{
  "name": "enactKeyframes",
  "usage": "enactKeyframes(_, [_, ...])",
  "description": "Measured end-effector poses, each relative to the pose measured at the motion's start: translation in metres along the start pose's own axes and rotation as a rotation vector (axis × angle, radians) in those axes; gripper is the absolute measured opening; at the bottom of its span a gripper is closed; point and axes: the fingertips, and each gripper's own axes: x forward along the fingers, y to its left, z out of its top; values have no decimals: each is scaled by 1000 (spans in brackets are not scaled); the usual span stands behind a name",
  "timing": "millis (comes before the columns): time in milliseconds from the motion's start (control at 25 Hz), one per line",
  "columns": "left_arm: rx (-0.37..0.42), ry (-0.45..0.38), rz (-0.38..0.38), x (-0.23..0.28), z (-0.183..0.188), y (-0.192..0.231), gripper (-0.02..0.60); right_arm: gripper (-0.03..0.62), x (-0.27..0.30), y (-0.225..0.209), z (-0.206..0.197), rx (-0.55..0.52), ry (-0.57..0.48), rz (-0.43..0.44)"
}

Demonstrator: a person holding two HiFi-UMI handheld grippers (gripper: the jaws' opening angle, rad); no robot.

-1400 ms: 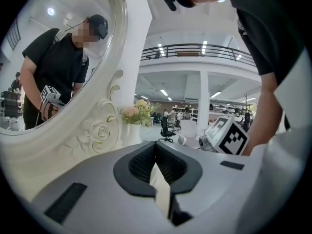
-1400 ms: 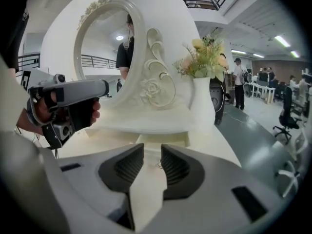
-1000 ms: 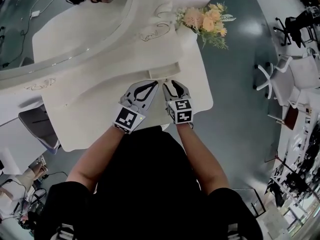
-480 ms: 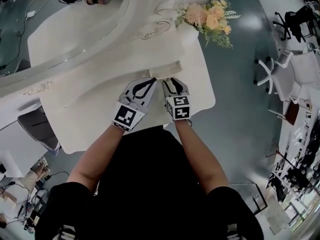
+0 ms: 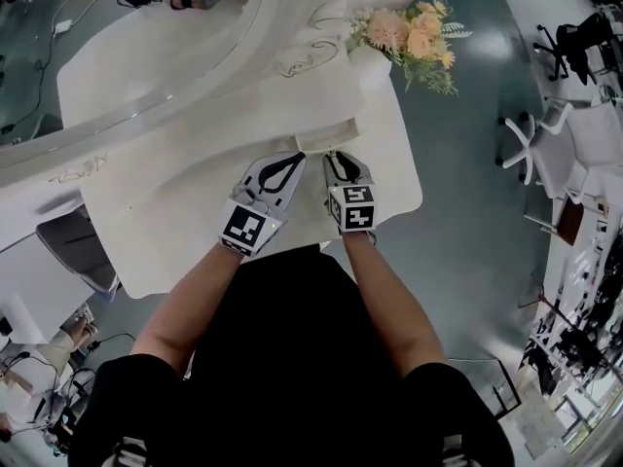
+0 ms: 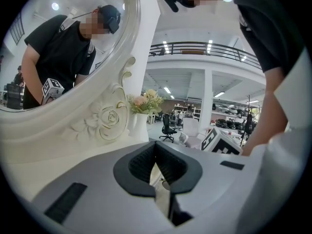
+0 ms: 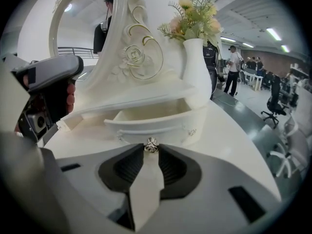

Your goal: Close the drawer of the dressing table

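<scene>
right gripper (image 7: 151, 148): nearest; jaws have just been closing, pads now touch the knob (image 7: 151, 145) on both sides.
left gripper (image 6: 156, 147): jaws together, nothing between them; well left of the vase (image 7: 199, 72).
drawer (image 7: 146, 125): pulled out, just left of the vase foot; long axis runs side to side, front faces the person.
room: bare tabletop (image 7: 234, 145) near side of the vase; table edge right of the vase.

Dressing table (image 5: 175, 193) smooth glossy white; drawer knob (image 7: 151, 146) shiny metal; floor (image 5: 467, 163) glossy.
</scene>
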Motion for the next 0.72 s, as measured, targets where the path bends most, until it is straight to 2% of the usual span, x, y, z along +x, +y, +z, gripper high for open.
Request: enactKeyframes(720, [-8,2,-7,1,-1,8,-6,100,16,-2,20,-4,-7,7])
